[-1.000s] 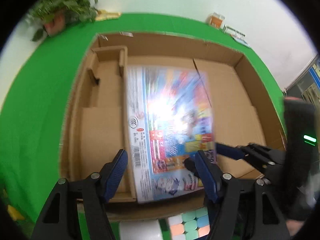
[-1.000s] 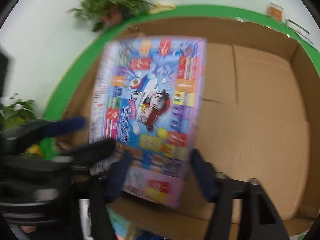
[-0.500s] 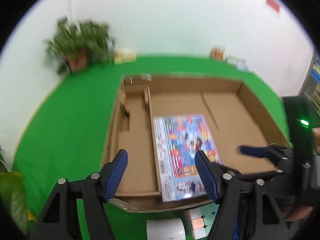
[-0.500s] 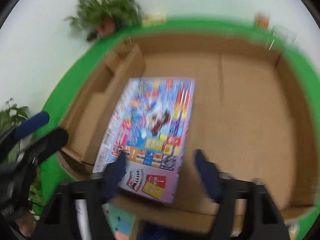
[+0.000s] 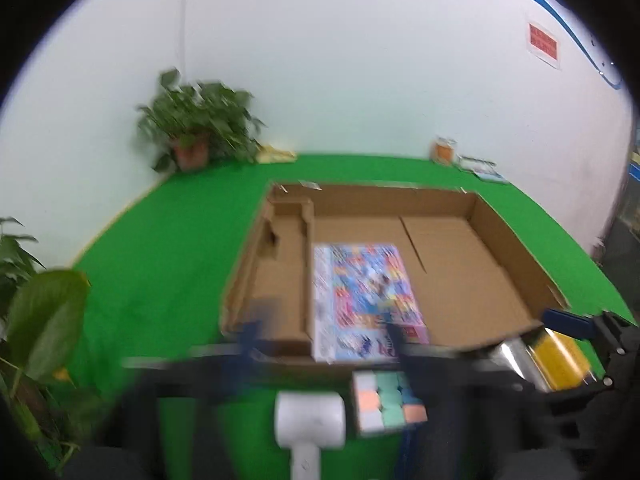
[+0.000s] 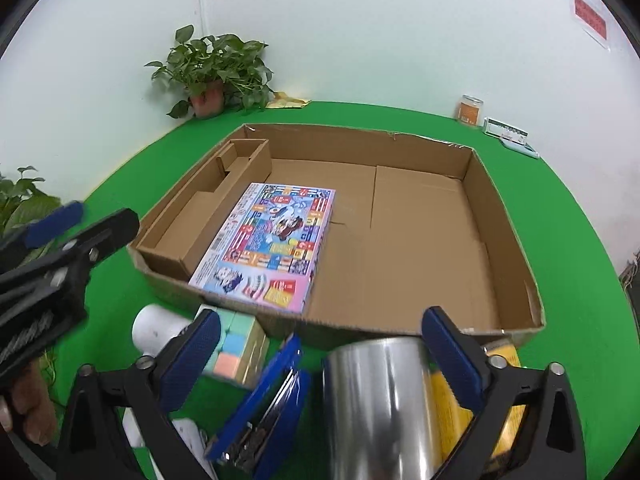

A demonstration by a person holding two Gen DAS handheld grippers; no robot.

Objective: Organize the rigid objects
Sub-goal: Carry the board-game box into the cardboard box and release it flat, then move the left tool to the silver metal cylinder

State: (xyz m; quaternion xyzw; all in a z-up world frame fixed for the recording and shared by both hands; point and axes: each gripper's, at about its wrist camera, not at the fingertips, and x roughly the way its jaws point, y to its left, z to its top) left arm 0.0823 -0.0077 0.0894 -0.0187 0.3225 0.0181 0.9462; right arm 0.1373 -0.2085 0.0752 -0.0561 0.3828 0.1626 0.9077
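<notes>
Two tongs (image 6: 320,344) hover empty (right spread wide, left (image 6: 82,216) closing) over cube (image 6: 236,344), stapler (image 6: 268,404), steel can (image 6: 380,404)

Potted plant (image 6: 212,70), red wall sign (image 6: 590,16)

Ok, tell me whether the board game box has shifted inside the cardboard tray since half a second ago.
No. The board game box lies flat beside the divider as before.

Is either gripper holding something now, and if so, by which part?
Nothing is held. The right gripper is open and empty; the left gripper grips nothing; the game box lies free in the carton.
</notes>
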